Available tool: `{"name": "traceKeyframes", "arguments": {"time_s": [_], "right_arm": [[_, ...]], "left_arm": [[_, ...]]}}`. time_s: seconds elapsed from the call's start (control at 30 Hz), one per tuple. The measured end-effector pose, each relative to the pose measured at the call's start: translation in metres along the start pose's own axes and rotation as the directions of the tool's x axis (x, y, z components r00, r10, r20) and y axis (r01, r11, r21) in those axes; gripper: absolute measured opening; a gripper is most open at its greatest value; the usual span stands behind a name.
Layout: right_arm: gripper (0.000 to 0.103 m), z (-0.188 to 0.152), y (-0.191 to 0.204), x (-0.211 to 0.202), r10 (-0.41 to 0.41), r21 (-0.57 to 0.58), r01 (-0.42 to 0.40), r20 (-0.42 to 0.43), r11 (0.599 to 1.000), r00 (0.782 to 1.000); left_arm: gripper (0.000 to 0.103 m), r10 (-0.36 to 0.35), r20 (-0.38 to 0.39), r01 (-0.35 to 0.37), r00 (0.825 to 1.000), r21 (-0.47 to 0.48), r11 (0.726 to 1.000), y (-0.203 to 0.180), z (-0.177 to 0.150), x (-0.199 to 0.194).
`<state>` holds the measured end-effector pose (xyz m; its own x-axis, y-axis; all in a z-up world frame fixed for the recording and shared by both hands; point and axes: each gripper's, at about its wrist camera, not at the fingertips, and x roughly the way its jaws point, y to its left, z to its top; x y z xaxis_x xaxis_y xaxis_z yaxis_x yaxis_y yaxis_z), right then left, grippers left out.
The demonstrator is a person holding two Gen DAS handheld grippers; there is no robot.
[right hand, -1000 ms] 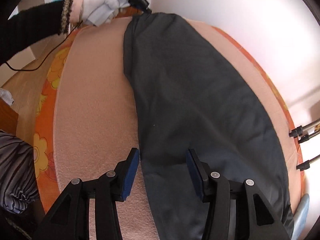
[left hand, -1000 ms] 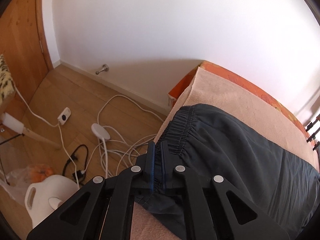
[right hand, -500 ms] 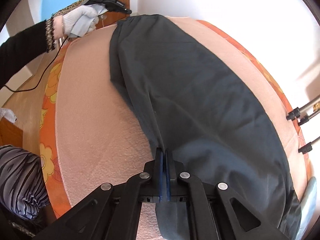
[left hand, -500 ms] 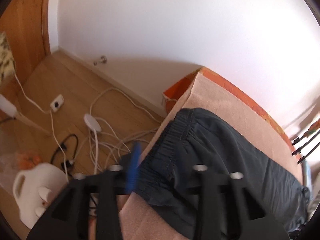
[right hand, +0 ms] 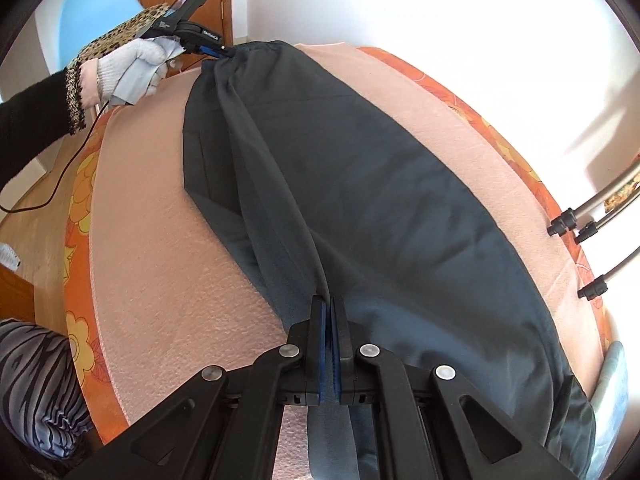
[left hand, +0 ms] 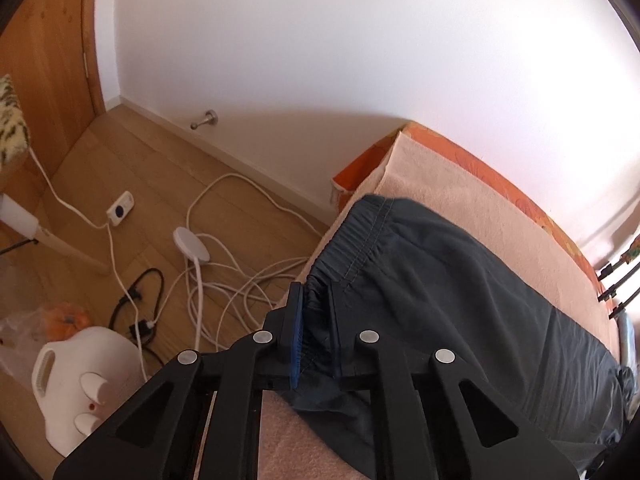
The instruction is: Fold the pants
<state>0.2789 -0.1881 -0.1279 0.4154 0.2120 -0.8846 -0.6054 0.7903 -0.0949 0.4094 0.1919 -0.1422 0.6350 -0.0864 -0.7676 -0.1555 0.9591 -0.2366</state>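
Observation:
Dark grey pants [right hand: 360,184] lie lengthwise on a pink towel [right hand: 160,264] over the bed. My left gripper [left hand: 314,300] is shut on the elastic waistband [left hand: 352,240] at the bed's end; it also shows in the right wrist view [right hand: 224,53], held by a gloved hand. My right gripper [right hand: 330,308] is shut on the near edge of the pant leg. The near edge is lifted into a taut ridge between the two grippers. The pants also show in the left wrist view [left hand: 480,300].
An orange flowered bedsheet [right hand: 76,208] borders the towel. White cables [left hand: 224,280], a power strip [left hand: 119,209] and a white plastic jug [left hand: 76,376] lie on the wooden floor beyond the bed's end. Metal tripod legs [right hand: 592,208] stand by the wall. A blue chair [right hand: 88,12] stands behind.
The left gripper opened, then shut again on the waistband. The right gripper closed on the pant leg's edge. Both have lifted the near edge off the towel.

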Motion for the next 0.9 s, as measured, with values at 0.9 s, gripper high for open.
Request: {"name": "traceKeyframes", "arguments": {"time_s": [0.9], "right_arm": [[0.000,0.010,-0.029,-0.031,-0.018,0.078,0.013,0.073,0.997,0.997]], "left_arm": [[0.022,-0.215,0.021,0.201,0.976,0.278,0.939,-0.083,-0.050,-0.086]]}}
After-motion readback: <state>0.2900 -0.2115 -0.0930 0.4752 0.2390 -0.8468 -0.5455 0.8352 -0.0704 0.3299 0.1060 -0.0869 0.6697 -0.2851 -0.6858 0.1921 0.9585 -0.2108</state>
